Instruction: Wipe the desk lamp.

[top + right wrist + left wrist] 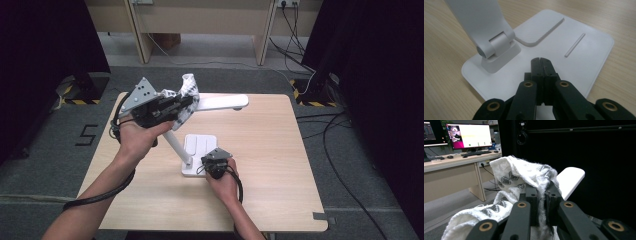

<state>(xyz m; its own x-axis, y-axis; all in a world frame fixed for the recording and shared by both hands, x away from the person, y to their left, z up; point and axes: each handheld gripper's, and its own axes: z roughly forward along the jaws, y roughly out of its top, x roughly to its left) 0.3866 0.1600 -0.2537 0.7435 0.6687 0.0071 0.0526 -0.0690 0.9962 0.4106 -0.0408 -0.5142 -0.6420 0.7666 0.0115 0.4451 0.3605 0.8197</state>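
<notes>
High view, left to right. At the left, my left gripper is raised above the far left part of the wooden table, with its grey three-cornered plate uppermost. Its jaws are pinched nearly together on a fold of the white patterned cloth. In the left gripper view the cloth bunches over and around both jaws, and the weave is squeezed in the narrow slot between them. The cloth lies over the lamp's head, the flat white bar that runs out to the right; its rounded end shows past the fabric.

At the centre, the lamp's slanted arm drops to the hinge on the white lamp base. To the right of the hinge, my right gripper points down onto the near edge of that base. In the right gripper view its jaws are fully closed with nothing between them, and their tips rest on the base plate, beside the hinge.

Step in hand, as I judge it: wiping the lamp's head with the cloth while the base is pinned. The next move calls for a sweep along the bar towards its free end, an unbroken pinch on the fabric, and firm downward pressure on the base, since the raised head could tip the lamp.
</notes>
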